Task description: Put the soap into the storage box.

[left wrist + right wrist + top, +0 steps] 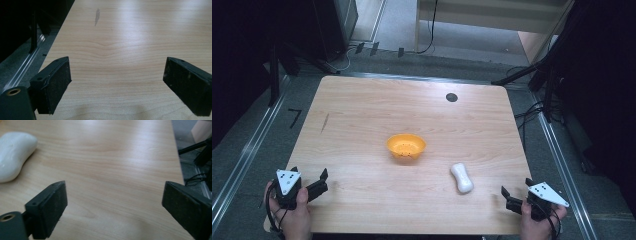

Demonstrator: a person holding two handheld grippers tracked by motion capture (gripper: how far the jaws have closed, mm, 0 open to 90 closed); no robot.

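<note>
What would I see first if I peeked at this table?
The bright orange bowl pops out, sitting near the middle of the wooden table. Next comes a white peanut-shaped object lying to the bowl's right, nearer the person. At the near corners, the left gripper and right gripper sit with jaws wide apart, holding nothing.

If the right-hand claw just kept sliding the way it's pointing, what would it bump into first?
Probably nothing: the right claw faces bare table, with the white object off to its left.
</note>
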